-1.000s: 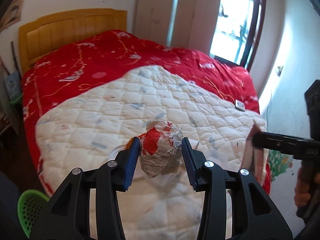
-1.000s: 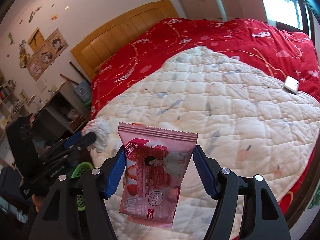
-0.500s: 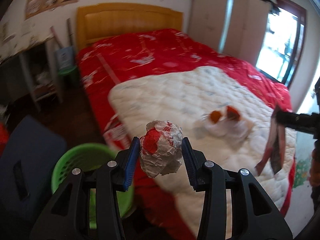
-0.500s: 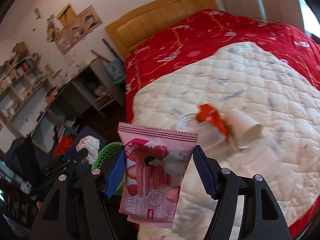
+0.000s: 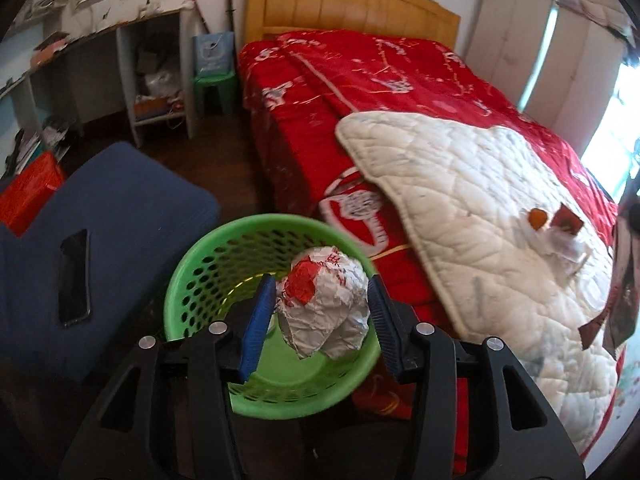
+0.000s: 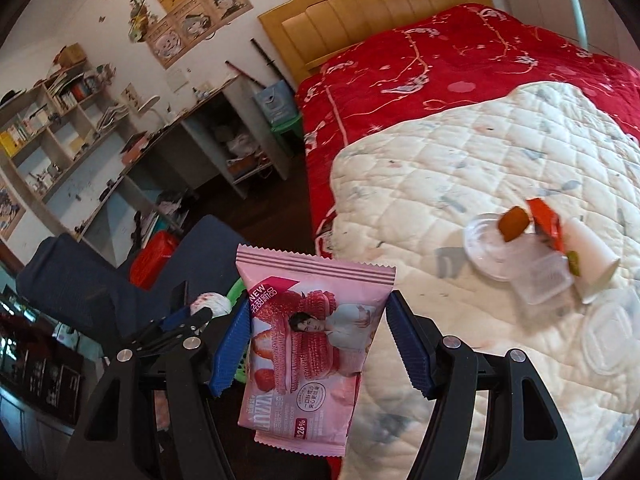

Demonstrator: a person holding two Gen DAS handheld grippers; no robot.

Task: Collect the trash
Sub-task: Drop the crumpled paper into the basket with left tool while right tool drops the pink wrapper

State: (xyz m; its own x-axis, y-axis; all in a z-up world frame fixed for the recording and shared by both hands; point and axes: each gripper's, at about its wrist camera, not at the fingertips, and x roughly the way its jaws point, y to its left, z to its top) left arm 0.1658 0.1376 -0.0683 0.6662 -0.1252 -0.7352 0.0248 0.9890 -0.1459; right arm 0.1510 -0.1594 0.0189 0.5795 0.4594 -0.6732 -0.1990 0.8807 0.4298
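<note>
**Crumpled wrapper poised above green basket as bedroom clean-up proceeds**

A round green plastic basket with a perforated wall [image 5: 192,280] stands on the dark floor beside the bed, its visible bottom bare. Directly above its mouth, the left tool [image 5: 320,320] carries a crumpled ball of white paper with red print [image 5: 324,308] between its blue ribbed pads; the jaws are opening, the left pad touching the ball, while contact at the right pad cannot be made out.

The right tool [image 6: 316,344] is clamped on a flat pink snack packet printed with strawberries [image 6: 308,344], which stands upright between its blue pads and hangs below them. From this view the left tool and its paper ball appear at lower left, over a sliver of the green basket's rim.

More litter lies together on the white quilted pad [image 6: 440,168] spread across the bed: a clear plastic lid [image 6: 486,248], a clear plastic tub [image 6: 540,280], a white paper cup on its side [image 6: 592,252], an orange-red wrapper [image 6: 546,220] and a brown scrap [image 6: 514,218].

The bed wears a red patterned cover [image 5: 360,80] and has a yellow wooden headboard [image 5: 340,0]. Beside the basket, a black phone [image 5: 74,276] rests on a dark blue cushion [image 5: 120,208]. A cluttered desk [image 6: 200,128] and bookshelves [image 6: 48,120] line the wall, posters above.
</note>
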